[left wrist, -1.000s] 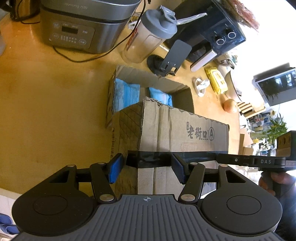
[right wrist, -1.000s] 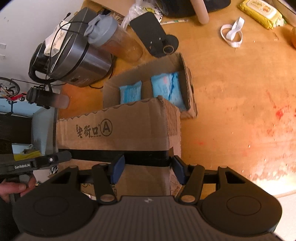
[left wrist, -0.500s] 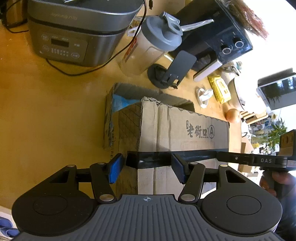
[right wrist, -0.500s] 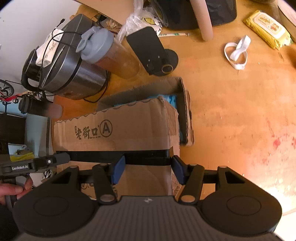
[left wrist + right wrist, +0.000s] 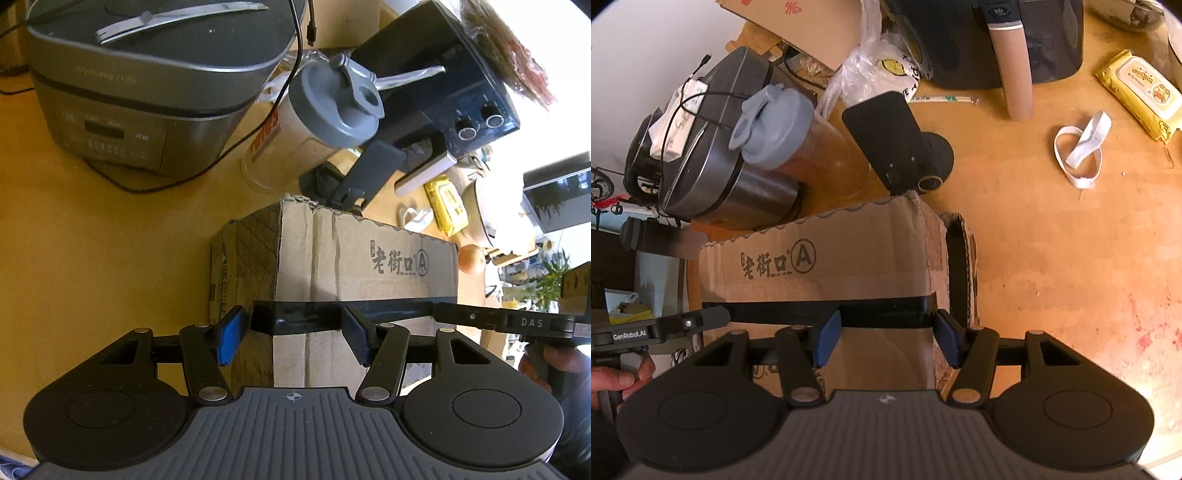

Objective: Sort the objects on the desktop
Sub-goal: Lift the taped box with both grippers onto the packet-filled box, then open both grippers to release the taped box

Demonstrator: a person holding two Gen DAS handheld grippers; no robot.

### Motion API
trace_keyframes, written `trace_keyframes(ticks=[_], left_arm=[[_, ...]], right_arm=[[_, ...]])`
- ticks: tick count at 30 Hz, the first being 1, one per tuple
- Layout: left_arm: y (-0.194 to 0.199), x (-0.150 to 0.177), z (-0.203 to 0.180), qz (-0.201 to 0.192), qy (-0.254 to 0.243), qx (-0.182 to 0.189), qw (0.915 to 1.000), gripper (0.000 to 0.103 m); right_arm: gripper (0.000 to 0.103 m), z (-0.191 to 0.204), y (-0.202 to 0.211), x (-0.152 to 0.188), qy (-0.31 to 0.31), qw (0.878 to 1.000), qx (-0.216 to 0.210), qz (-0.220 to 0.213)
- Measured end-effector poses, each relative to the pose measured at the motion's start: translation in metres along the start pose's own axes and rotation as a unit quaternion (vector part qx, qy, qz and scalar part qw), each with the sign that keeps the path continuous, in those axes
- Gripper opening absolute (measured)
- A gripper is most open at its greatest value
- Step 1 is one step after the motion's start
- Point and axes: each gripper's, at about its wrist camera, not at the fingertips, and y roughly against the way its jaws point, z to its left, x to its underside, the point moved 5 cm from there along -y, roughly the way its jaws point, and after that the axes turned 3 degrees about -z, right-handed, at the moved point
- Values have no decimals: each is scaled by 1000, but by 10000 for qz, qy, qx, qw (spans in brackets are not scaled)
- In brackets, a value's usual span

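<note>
Left wrist view: the left gripper (image 5: 291, 332) points down at a brown cardboard box (image 5: 351, 266). Its two blue pads pinch the near corner of the box, right at a band of black tape (image 5: 303, 319). The box has black writing and a letter A in a circle on its side. The box sits over the yellow-brown table (image 5: 92, 258). Behind the box, to the left, is a big grey rice cooker (image 5: 147, 92). Just behind the box is a clear bottle with a grey lid (image 5: 325, 118). A dark phone stand (image 5: 373, 170) is close behind the box too. Farther back on the right is a black machine with two knobs (image 5: 469, 96). A yellow pack of wipes (image 5: 447, 206) lies behind the box on the right.

Right wrist view: the right gripper (image 5: 886, 339) points down at the other end of the same box. Its blue pads pinch the box at the black tape, near the corner. The rim of a second box (image 5: 962, 266) peeks out just to the right of the box. At the left end of the box is the left gripper, and a hand (image 5: 613, 376) holds its handle. A white strap loop (image 5: 1082, 151) lies well to the right of the box, on the table. A plastic bag (image 5: 864, 66) is far behind the box.
</note>
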Motion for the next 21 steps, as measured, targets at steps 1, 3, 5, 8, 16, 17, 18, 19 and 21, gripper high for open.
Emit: trace_keyframes(ticks=[1, 3, 5, 8, 16, 17, 18, 19, 21], left_arm=[[-1, -2, 0, 4, -6, -4, 10000, 56], [-3, -5, -1, 13, -20, -9, 10000, 56], [-5, -9, -1, 27, -37, -9, 10000, 56], [-8, -12, -3, 55, -66, -8, 10000, 56], [-12, -13, -2, 134, -67, -4, 9999, 56], [-13, -12, -1, 142, -66, -10, 9999, 56], [-14, -12, -1, 149, -68, -20, 9999, 55], [-16, -11, -1, 156, -70, -29, 9999, 55], [-19, -11, 0, 166, -54, -34, 9998, 55]], right_arm=[[59, 0, -1, -2, -5, 10000, 7, -8], [59, -1, -2, -6, -28, 10000, 23, -6], [59, -2, -3, -8, -52, 10000, 34, -3], [59, -3, -4, -11, -95, 9999, 60, 2], [59, -5, -5, -12, -139, 9998, 139, 59], [59, -5, -6, -11, -158, 9997, 172, 87], [59, -4, -6, -10, -156, 9996, 201, 91], [59, -4, -6, -10, -120, 9997, 221, 75], [59, -4, -8, -10, -94, 9997, 235, 61]])
